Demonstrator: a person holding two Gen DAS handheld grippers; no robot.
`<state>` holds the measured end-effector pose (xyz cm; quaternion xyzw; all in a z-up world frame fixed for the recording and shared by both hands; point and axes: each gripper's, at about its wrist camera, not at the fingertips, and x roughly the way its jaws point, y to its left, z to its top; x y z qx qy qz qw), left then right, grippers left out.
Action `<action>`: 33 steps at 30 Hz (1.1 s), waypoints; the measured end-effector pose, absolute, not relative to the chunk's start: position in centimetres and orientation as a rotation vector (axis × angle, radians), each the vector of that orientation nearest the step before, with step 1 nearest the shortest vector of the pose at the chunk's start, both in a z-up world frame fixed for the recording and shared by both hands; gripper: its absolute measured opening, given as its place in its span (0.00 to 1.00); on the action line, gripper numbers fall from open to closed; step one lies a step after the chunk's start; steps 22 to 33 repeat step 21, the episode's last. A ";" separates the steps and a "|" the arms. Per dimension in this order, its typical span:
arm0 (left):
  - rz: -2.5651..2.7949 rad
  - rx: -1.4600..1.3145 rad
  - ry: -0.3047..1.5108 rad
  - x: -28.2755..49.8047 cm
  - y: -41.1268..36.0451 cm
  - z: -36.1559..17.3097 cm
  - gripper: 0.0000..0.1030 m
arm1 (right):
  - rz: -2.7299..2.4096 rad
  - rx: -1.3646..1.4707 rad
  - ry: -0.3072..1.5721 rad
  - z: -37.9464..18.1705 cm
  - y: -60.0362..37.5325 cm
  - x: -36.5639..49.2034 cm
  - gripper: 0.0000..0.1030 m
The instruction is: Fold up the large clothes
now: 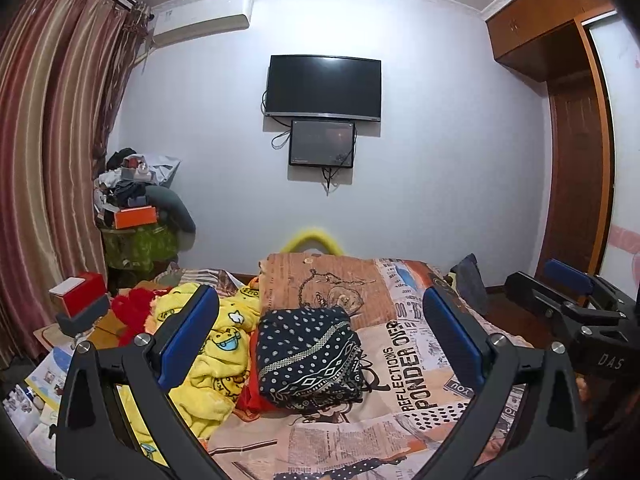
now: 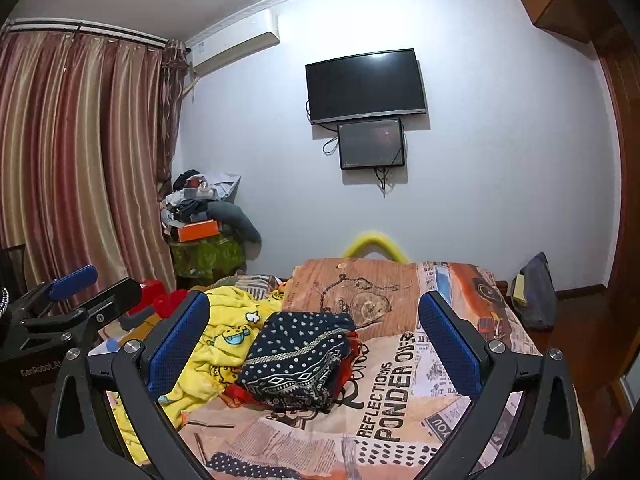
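Observation:
A folded dark navy garment with white dots and a patterned border lies on the bed, over a red cloth; it also shows in the right wrist view. A crumpled yellow cartoon-print garment lies to its left, also in the right wrist view. My left gripper is open and empty, held above the bed near the folded garment. My right gripper is open and empty beside it, and shows at the right edge of the left wrist view.
The bed has a newspaper-print cover. A red cloth and a red-and-white box sit at the left. A cluttered stand is by the curtain. A TV hangs on the wall. A wardrobe stands right.

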<state>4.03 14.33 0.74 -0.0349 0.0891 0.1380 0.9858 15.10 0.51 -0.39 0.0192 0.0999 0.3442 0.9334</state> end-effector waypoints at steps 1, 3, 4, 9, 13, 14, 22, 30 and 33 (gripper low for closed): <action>0.271 -0.071 0.186 4.2 14.4 0.7 0.99 | 0.703 0.040 0.205 -0.4 0.5 15.1 1.00; 0.261 -0.077 0.195 4.3 14.5 0.6 0.99 | 0.701 0.043 0.206 -0.4 0.5 15.2 1.00; 0.258 -0.081 0.195 4.4 14.5 0.5 0.99 | 0.700 0.043 0.206 -0.4 0.5 15.2 1.00; 0.245 -0.086 0.202 4.6 14.5 0.3 0.99 | 0.697 0.044 0.205 -0.3 0.4 15.1 1.00; 0.233 -0.085 0.202 4.7 14.4 0.3 0.99 | 0.692 0.044 0.207 -0.2 0.6 15.3 1.00; 0.230 -0.083 0.202 4.7 14.4 0.3 0.99 | 0.691 0.044 0.208 -0.3 0.6 15.3 1.00; 0.232 -0.081 0.205 4.5 14.5 0.1 0.99 | 0.687 0.047 0.217 -0.5 0.8 15.4 1.00; 0.232 -0.081 0.205 4.5 14.5 0.1 0.99 | 0.687 0.047 0.217 -0.5 0.8 15.4 1.00; 0.232 -0.081 0.205 4.5 14.5 0.1 0.99 | 0.687 0.047 0.217 -0.5 0.8 15.4 1.00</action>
